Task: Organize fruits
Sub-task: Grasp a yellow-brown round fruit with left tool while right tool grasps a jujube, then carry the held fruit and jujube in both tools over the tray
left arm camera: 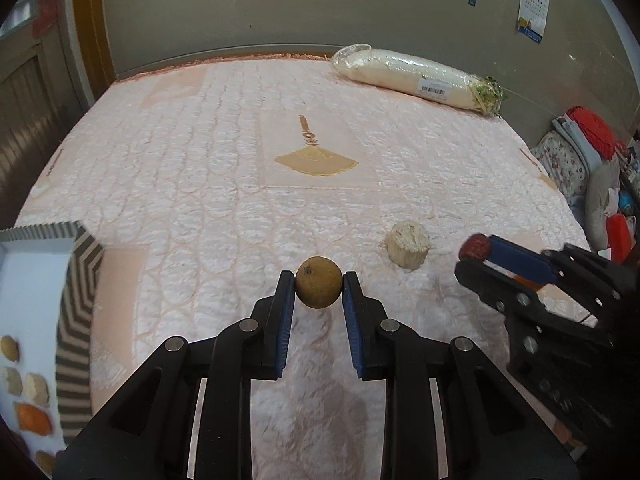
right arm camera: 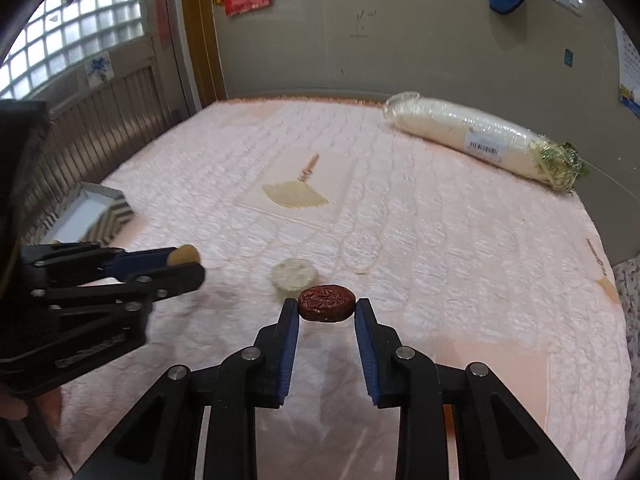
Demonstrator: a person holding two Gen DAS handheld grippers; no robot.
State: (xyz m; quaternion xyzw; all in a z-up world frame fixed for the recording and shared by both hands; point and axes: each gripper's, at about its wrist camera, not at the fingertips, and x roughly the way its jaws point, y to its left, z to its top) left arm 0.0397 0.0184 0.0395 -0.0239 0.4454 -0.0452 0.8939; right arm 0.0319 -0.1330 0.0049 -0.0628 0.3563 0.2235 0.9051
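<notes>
The left gripper (left arm camera: 319,286) was clamped on a round tan fruit (left arm camera: 318,282), held clear above the pink quilted cloth (left arm camera: 224,152). The right gripper (right arm camera: 327,305) was closed end to end on a wrinkled red date (right arm camera: 326,303), also off the cloth. A pale cut chunk (left arm camera: 408,249) lay between the two claws. The striped-walled tray (left arm camera: 74,280), holding other pieces, sat at the left edge; its divisions were too blurred to judge. The wrapped radish (left arm camera: 416,78) lay well apart. Recommendation: carry each fruit level over the tray wall, lower it close, then release, since the round one would probably roll.
</notes>
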